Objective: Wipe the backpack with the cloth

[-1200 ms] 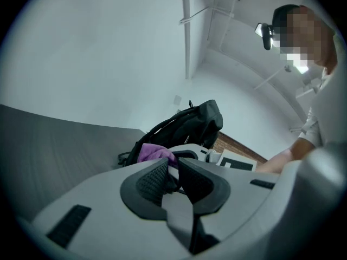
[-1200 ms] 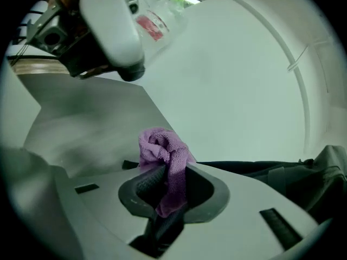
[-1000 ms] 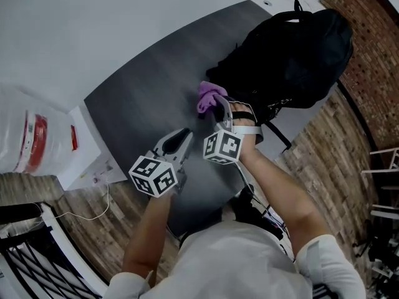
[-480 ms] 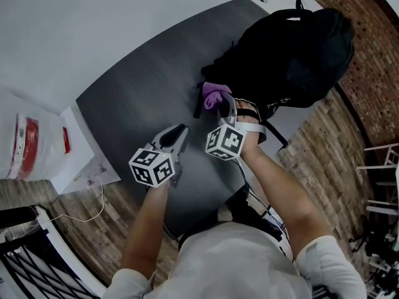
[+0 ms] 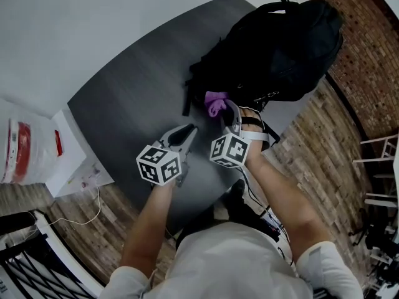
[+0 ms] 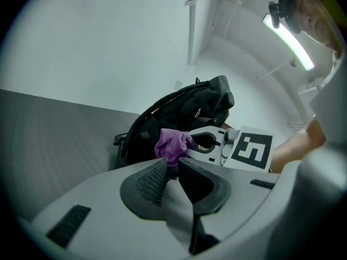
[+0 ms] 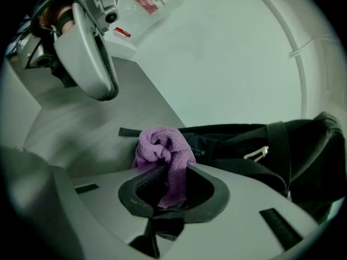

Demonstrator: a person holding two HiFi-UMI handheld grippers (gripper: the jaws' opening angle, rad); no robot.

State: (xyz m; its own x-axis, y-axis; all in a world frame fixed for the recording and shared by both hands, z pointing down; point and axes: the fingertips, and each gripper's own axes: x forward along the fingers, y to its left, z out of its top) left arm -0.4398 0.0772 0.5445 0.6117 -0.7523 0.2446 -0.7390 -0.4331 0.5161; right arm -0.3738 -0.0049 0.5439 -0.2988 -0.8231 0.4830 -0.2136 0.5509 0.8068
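Bottom of head view: person's pale shirt [image 5: 237, 260], both forearms reaching up-frame over a dark grey counter [image 5: 131, 98]. Left gripper [image 5: 187, 131] sits centre-left, marker cube at its near end, over bare counter; in its own view the jaws are almost together with only a slit between the tips, and nothing is in them. Right gripper [image 5: 224, 110] is just right of it, a bit further up-frame, and its jaws are clamped on a purple cloth [image 7: 162, 145]. The cloth hangs down between the pads and bunches in a wad above the tips. In the head view the wad sits right at the near edge of the backpack [image 5: 280, 48]; contact can't be confirmed. A black strap [image 5: 186, 100] lies flat on the counter just left of the cloth. The backpack is black and lying on the counter's far right end, upper right of frame, with a silver buckle showing on its near side and a top handle at the far end. Off the counter at left: a white box [image 5: 78, 161] and a clear bag with a red label [image 5: 28, 151]. Wood-plank floor [image 5: 312, 148] at right, brick wall [image 5: 368, 61] upper right, plain pale wall upper left.
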